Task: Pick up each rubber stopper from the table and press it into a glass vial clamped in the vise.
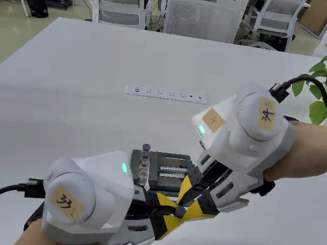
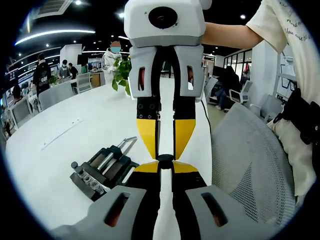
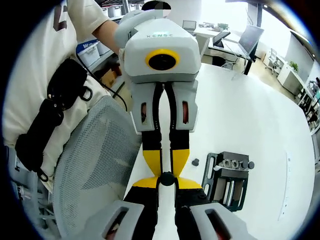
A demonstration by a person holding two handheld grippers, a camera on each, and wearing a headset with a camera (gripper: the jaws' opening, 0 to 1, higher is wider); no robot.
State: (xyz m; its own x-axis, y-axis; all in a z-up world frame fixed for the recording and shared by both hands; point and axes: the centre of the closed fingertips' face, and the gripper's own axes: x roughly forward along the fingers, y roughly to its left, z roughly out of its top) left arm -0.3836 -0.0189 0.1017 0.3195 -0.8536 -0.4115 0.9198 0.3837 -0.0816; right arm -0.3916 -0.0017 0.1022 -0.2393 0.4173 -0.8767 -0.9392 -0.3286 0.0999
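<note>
Left gripper (image 2: pixel 165 169) and right gripper (image 3: pixel 166 184) both clench a small black rubber stopper (image 2: pixel 165 158) tip to tip, likely reorienting it for the black metal vise (image 3: pixel 227 177).

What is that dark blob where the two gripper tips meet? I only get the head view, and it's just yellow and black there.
Observer: It is a small dark stopper. It sits where the tips of the left gripper and the right gripper meet nose to nose. I cannot tell which pair grips it.
Operator: Any loose stoppers on the table?
Observer: Yes. The right gripper view has one loose stopper lying on the table, next to the vise but not touching it.
Operator: What is on the near side, below my picture?
Observer: A grey mesh chair stands at the table's edge.
</note>
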